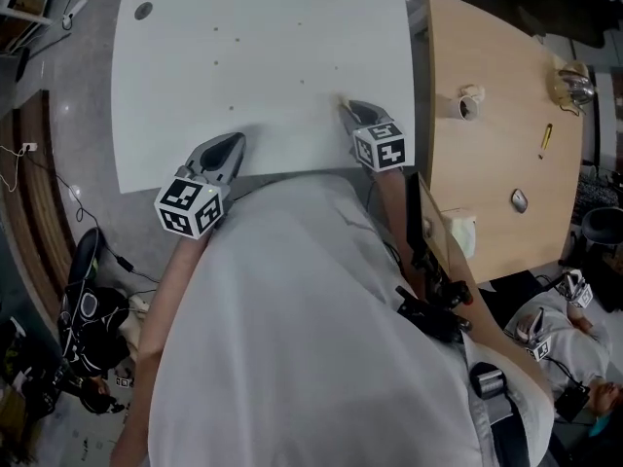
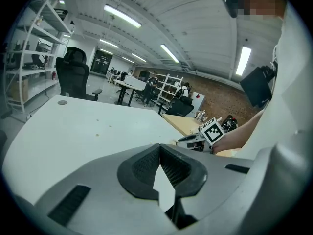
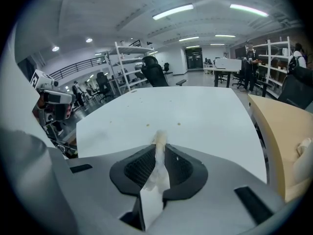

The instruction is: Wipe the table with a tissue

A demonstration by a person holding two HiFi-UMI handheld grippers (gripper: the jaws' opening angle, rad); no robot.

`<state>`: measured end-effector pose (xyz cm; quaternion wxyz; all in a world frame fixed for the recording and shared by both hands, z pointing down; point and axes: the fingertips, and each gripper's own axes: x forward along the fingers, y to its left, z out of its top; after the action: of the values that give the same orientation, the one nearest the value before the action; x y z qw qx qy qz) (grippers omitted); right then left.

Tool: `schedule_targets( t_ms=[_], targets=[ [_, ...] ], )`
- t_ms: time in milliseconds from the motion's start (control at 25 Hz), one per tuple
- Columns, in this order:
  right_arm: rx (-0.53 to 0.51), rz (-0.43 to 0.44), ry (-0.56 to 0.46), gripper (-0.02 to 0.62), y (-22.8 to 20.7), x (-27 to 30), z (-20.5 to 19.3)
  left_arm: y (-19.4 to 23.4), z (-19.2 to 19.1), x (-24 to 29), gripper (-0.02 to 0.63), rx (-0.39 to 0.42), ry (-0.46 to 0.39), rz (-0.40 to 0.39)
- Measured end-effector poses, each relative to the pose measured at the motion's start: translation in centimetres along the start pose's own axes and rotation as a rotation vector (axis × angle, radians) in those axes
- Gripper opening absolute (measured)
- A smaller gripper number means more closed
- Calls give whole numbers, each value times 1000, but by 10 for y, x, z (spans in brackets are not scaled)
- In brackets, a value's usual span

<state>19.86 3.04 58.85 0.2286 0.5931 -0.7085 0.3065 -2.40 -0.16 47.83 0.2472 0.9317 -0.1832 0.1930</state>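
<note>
Head view: a white desk (image 1: 263, 56) fills the upper middle, and your shirt (image 1: 311, 339) hides the lower half. Your left gripper (image 1: 226, 149) is at the desk's near edge, left of centre. Your right gripper (image 1: 352, 113) is right of centre, with the tissue (image 1: 344, 99) at its tip.

Left gripper view: fingers (image 2: 144, 168) together, with nothing between them.

Right gripper view: fingers (image 3: 139, 166) clamped on the crumpled tissue. Small specks (image 3: 148, 126) lie ahead. Tilt down, press lightly and sweep toward them. No view shows whether the tissue touches the desk.
</note>
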Motion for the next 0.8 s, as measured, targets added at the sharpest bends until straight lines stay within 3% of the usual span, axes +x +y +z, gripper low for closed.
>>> schedule_targets(
  t_ms=[600,800],
  targets=[
    [-102,-19,4,60,-77,28,48,-4,-11,-2,6,-72,10,126],
    [-233,13,24,60,-77,44,56,-3,-13,-8,6,-78,-2,161]
  ],
)
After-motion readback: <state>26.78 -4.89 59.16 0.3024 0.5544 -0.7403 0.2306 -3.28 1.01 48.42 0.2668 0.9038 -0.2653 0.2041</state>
